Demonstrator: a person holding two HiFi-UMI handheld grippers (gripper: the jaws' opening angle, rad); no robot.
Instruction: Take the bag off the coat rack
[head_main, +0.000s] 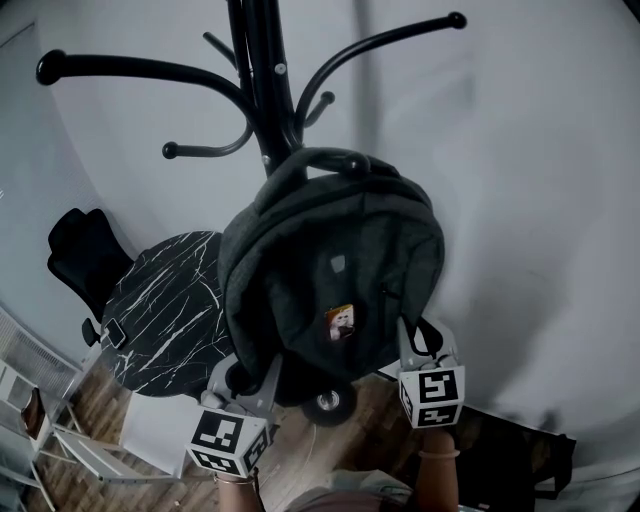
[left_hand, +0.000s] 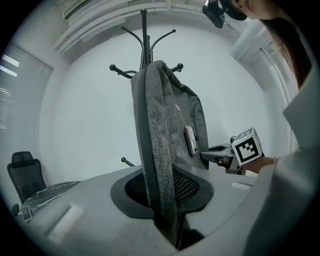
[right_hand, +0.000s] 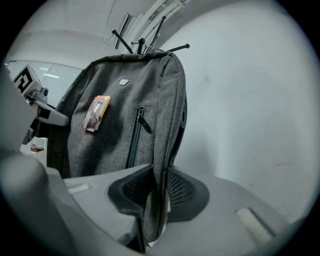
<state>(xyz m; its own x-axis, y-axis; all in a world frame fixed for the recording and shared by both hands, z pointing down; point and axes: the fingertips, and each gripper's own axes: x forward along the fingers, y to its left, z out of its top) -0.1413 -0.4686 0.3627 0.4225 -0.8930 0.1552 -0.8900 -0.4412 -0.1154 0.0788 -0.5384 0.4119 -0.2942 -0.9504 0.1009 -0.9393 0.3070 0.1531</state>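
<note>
Grasp step in hand: left tongs clenched on one lower side of the bag, right tongs clamped on the other; bag hangs by its top loop on the coat rack; next move, likely, lift both together until the loop clears the hook; zip closed, contents unseen

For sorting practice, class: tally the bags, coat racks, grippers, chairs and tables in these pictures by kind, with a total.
bag: 1
coat rack: 1
grippers: 2, left gripper and right gripper
chair: 1
table: 1
total: 6
</note>
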